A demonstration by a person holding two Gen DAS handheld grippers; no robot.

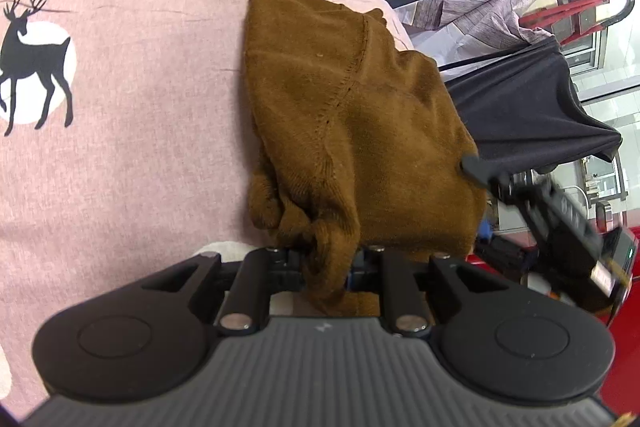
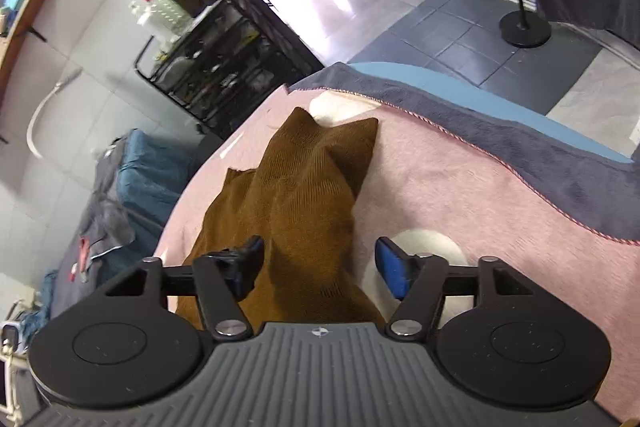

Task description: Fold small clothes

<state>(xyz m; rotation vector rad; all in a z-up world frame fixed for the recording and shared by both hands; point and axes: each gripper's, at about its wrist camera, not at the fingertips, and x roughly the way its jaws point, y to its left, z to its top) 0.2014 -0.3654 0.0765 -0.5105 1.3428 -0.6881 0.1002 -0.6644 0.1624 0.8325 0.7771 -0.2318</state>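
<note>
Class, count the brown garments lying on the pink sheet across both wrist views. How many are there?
1. The brown garment lies on the pink sheet, bunched in the left gripper; the right gripper straddles it, open. Others may lie out of view.

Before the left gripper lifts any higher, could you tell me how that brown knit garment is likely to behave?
The brown garment will probably drape and sag: it already bunches in soft folds where the left gripper pinches it. Its ribbed knit looks grippy, so slipping seems unlikely. With the right gripper open, that side will likely hang free.
</note>
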